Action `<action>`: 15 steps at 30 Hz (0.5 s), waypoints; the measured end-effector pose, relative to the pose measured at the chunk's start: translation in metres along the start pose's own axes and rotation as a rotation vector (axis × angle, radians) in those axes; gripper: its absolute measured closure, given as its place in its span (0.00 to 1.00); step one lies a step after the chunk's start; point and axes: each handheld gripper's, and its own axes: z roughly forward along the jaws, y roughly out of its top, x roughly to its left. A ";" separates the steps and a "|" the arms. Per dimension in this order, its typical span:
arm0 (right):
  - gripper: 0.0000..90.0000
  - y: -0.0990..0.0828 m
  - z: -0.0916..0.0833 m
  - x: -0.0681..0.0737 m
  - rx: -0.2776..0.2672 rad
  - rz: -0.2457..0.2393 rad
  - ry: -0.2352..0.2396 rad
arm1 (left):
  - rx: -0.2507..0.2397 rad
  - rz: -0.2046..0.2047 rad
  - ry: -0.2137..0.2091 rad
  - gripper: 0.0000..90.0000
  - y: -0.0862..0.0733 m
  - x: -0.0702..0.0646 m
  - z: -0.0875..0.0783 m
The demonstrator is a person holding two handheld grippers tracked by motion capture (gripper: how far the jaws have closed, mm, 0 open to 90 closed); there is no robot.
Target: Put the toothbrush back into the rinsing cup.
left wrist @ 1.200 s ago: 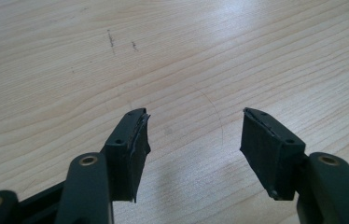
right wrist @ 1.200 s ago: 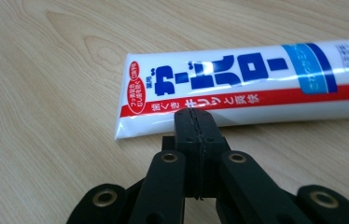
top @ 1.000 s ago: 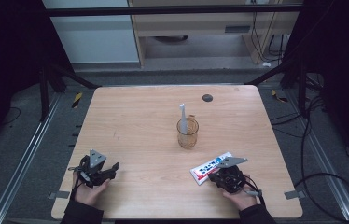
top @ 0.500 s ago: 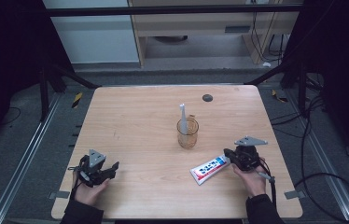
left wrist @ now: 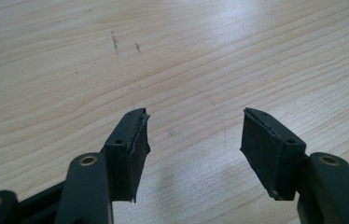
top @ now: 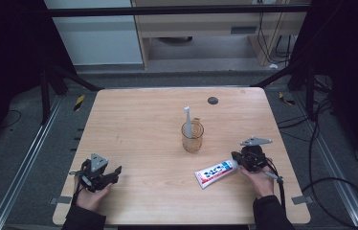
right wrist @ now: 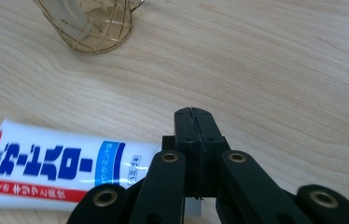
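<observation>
Jaws of right gripper (right wrist: 196,116) closed, empty, beside toothpaste tube (right wrist: 65,163); left gripper (left wrist: 193,135) jaws open over table (left wrist: 210,46).

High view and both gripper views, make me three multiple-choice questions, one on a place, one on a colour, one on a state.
1. Where is the white toothbrush?
A. Lying flat beside the tube
B. Standing in the clear amber-tinted glass cup
C. Clamped in a gripper

2. What colours does the plastic toothpaste tube show?
A. Plain green
B. Black with yellow letters
C. White with blue letters and a red stripe

3. How does the left gripper stand?
A. Open, nothing between its jaws
B. Shut on the tube
C. Shut on the toothbrush

Answers:
1 B: the high view shows the brush rising upright out of the cup.
2 C: the right gripper view shows the label up close.
3 A: the left gripper view shows bare wood between the spread jaws.
</observation>
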 end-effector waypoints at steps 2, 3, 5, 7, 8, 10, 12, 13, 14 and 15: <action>1.00 -0.002 -0.003 0.000 0.006 0.008 0.003 | 0.000 0.000 0.000 0.45 0.000 0.000 0.000; 1.00 -0.005 -0.007 0.000 0.007 0.004 0.008 | 0.000 0.000 0.000 0.45 0.000 0.000 0.000; 1.00 -0.007 -0.008 0.000 0.009 0.005 0.009 | 0.000 0.000 0.000 0.45 0.000 0.000 0.000; 1.00 -0.009 -0.011 0.001 0.010 0.001 0.012 | -0.002 0.001 0.001 0.45 0.000 0.000 0.000; 1.00 -0.010 -0.013 0.002 0.014 0.000 0.011 | -0.003 0.000 0.001 0.45 0.000 0.000 -0.001; 1.00 -0.012 -0.016 0.003 0.022 -0.010 0.008 | -0.003 -0.001 0.001 0.45 0.000 0.000 -0.001; 1.00 -0.015 -0.020 0.005 0.019 -0.010 0.019 | -0.005 -0.002 0.002 0.45 0.000 0.000 -0.001; 1.00 -0.016 -0.021 0.005 0.019 -0.015 0.019 | -0.005 -0.002 0.002 0.45 0.000 0.000 -0.001; 1.00 -0.017 -0.023 0.006 0.022 -0.017 0.018 | -0.004 -0.001 0.002 0.45 0.000 0.001 -0.001; 1.00 -0.018 -0.024 0.007 0.018 -0.019 0.020 | -0.002 -0.001 0.001 0.45 0.000 0.001 -0.001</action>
